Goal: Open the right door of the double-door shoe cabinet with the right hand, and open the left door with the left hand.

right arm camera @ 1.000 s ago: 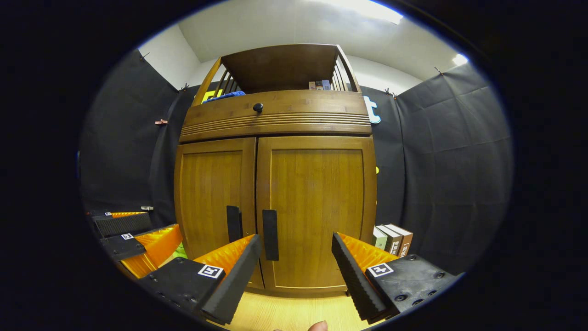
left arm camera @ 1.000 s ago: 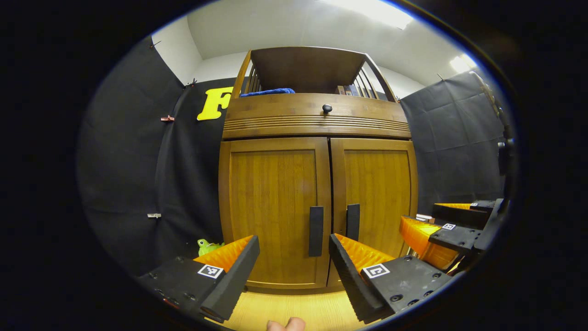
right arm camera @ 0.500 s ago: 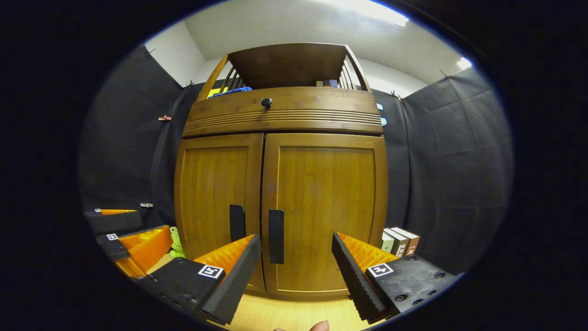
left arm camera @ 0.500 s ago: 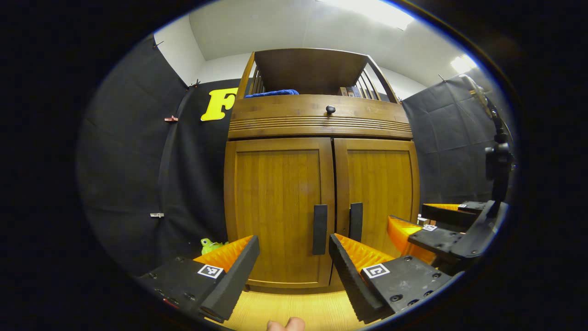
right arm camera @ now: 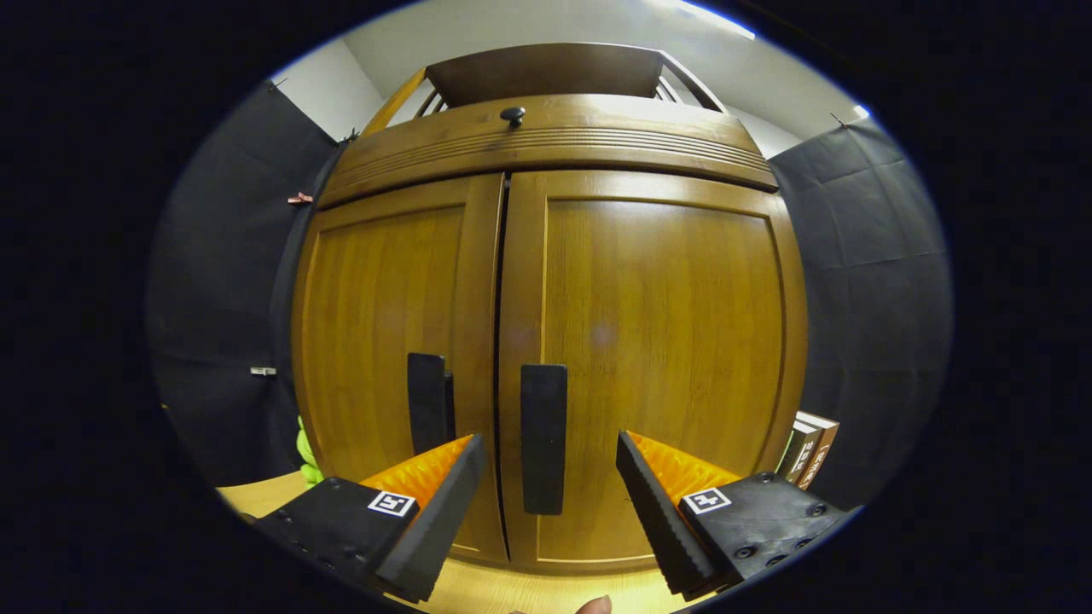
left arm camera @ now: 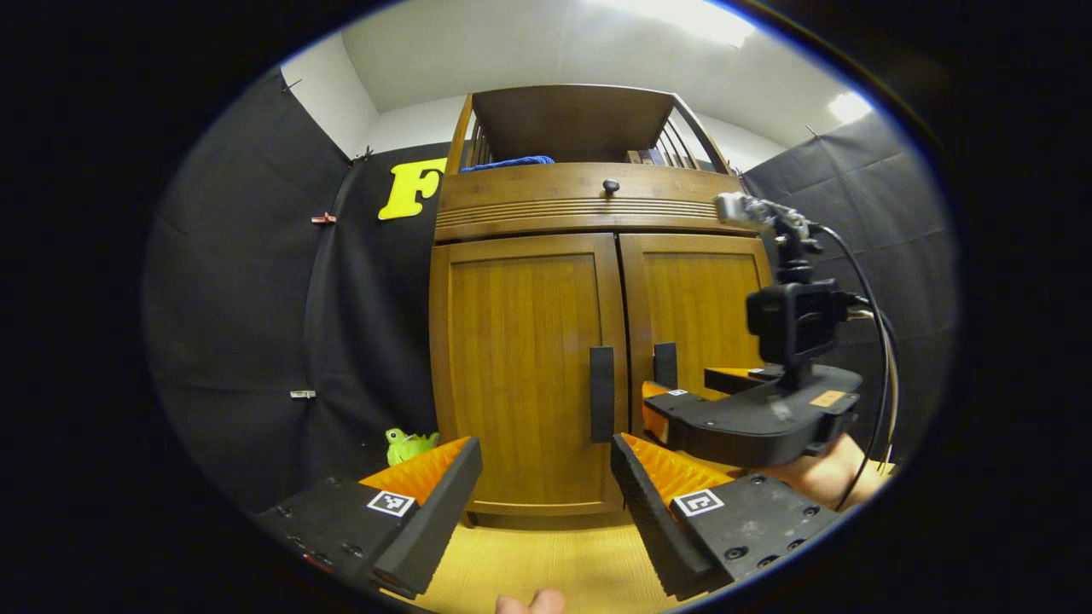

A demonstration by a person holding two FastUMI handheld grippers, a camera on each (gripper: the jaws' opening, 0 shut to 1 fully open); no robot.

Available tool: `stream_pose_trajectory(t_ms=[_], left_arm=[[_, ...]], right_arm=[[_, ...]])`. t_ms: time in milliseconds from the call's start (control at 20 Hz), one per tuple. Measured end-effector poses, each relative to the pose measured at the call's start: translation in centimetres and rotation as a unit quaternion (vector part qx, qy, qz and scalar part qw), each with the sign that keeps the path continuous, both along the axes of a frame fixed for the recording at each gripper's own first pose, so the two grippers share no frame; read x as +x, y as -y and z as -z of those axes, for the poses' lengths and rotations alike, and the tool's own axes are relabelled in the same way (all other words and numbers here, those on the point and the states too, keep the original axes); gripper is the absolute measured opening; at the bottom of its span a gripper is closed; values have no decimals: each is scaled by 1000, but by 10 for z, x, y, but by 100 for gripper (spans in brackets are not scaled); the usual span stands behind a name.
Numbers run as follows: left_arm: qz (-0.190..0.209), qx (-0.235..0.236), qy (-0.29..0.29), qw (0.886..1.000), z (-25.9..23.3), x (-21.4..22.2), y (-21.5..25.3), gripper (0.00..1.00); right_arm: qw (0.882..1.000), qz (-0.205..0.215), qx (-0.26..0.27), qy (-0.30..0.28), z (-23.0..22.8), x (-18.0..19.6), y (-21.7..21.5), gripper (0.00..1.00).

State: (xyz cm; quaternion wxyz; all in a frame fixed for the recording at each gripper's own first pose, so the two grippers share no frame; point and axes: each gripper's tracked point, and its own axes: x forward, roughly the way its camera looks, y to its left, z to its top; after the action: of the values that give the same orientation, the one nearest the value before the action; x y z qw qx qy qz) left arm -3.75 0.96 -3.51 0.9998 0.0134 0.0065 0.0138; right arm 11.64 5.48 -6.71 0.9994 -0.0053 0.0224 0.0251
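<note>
The wooden shoe cabinet [left arm camera: 597, 205] stands ahead with both doors closed. In the right gripper view the right door [right arm camera: 674, 358] is close, and its dark vertical handle [right arm camera: 543, 439] hangs between the open fingers of my right gripper [right arm camera: 550, 503], a little beyond the tips. The left door's handle [right arm camera: 426, 402] sits just to the left. In the left gripper view my left gripper [left arm camera: 546, 503] is open, farther back, in line with the left door's handle [left arm camera: 601, 394]. The right gripper [left arm camera: 682, 396] and the hand holding it reach toward the right door's handle [left arm camera: 665, 365].
A green toy [left arm camera: 408, 445] lies on the wooden floor [left arm camera: 546, 563] by the cabinet's left foot. Books [right arm camera: 810, 448] stand at its right side. A drawer with a round knob [left arm camera: 611, 185] and an open shelf with a blue cloth [left arm camera: 510, 162] sit above the doors.
The right gripper has moved forward, close to the right door, with the handle now between its fingers' line. The left gripper has hardly shifted. Both doors stay closed.
</note>
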Motion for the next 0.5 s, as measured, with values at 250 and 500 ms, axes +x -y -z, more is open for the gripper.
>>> stream_pose_trajectory(t_ms=[250,500], left_arm=[[2,-12,-5,1000,5,-1,0,94],[1,-24,-10,1000,7,-4,-6,94]], right_arm=[[1000,11,15,-8,12,31,1,72],[1000,-6,5,-12,15,32,-8,33]])
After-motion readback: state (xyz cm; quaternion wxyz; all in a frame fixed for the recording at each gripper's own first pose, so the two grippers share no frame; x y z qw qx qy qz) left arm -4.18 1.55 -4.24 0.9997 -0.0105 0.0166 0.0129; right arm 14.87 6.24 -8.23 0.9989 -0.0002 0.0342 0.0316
